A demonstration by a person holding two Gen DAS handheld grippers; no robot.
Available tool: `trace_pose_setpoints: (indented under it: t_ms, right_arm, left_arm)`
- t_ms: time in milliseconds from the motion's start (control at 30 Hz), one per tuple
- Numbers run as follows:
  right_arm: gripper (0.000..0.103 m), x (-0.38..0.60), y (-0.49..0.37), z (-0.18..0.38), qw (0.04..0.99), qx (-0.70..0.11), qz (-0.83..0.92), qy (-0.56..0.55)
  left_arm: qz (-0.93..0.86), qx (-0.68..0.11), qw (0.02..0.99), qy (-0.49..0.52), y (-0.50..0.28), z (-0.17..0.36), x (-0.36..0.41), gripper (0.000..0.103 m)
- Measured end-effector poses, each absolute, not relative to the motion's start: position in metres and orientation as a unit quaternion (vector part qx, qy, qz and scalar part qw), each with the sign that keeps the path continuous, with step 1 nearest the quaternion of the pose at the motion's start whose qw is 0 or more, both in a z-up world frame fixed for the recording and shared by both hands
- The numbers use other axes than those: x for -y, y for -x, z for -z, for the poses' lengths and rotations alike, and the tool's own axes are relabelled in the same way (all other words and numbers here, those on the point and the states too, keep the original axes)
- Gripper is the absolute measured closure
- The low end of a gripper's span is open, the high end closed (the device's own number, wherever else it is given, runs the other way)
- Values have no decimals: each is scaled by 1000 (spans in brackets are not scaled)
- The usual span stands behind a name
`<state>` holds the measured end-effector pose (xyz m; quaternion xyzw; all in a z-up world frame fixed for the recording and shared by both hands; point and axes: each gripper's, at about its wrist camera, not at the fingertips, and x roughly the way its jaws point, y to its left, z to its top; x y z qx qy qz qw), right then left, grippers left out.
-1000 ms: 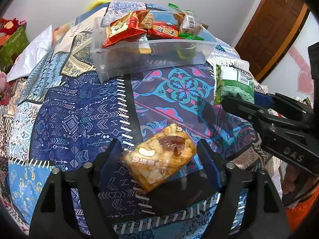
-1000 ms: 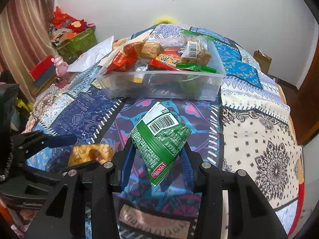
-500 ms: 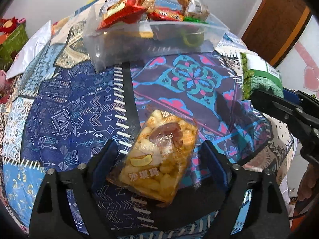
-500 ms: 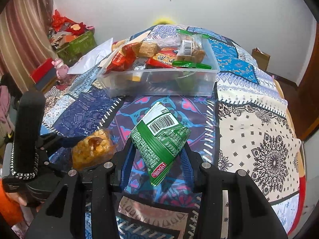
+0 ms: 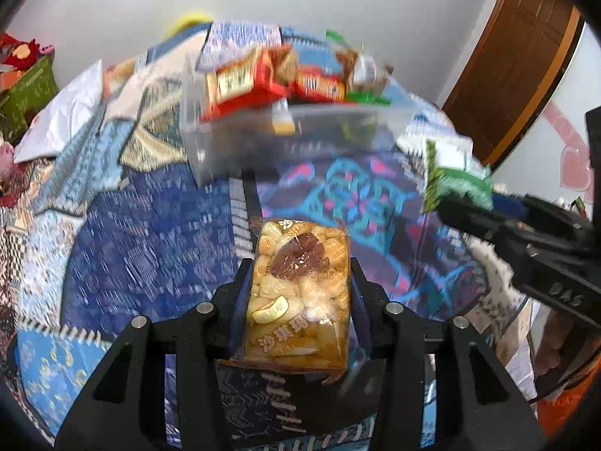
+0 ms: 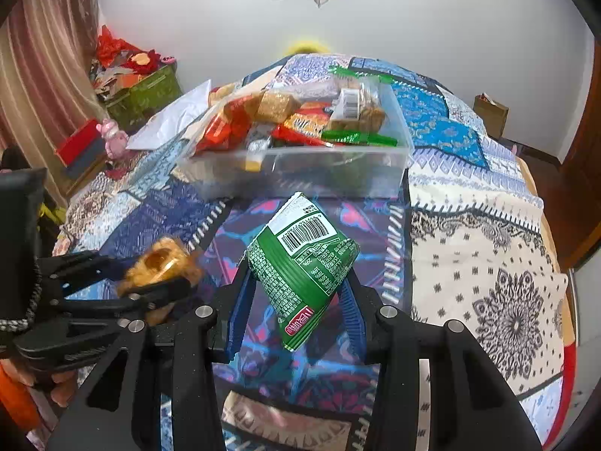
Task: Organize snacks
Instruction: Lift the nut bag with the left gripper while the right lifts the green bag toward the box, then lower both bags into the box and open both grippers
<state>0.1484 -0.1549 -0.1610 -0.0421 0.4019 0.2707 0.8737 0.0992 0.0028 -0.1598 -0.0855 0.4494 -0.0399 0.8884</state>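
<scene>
A clear packet of golden puffed cake (image 5: 300, 293) with a date and a cashew on top sits between the pads of my left gripper (image 5: 296, 282), whose jaws are closing on it; it is lifted off the quilt. From the right wrist view the same packet (image 6: 161, 263) shows at the left in that gripper (image 6: 150, 278). My right gripper (image 6: 296, 285) is shut on a green snack bag (image 6: 300, 263) with a barcode, held above the quilt. The green bag (image 5: 450, 173) also appears at the right of the left view. Beyond both stands a clear plastic box (image 6: 375, 173) piled with snack packs.
The bed carries a blue patchwork quilt (image 6: 488, 244). A white pillow (image 5: 64, 116) lies at the far left. Green and red boxes (image 6: 142, 94) stand by the curtain at the left. A brown door (image 5: 526, 56) is at the right, and a small paper bag (image 6: 490, 112) sits beyond the bed.
My left gripper's jaws have narrowed onto the puffed cake packet and lifted it off the quilt; the packet now stands lengthwise between the pads. The right gripper and its green bag have stayed put.
</scene>
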Motion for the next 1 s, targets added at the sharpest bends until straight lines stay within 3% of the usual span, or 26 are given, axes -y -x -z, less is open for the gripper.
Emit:
trace_pose_setpoints:
  t_ms: [567,1000]
  right_arm:
    - [62,156,-196,126,897,-355,-263,21]
    - [62,150,-234,125,903,-346,-256,16]
  left_arm:
    - [55,-368,924,88,-179,94,2,57]
    - [44,-379,919,98,-250,110,7,57]
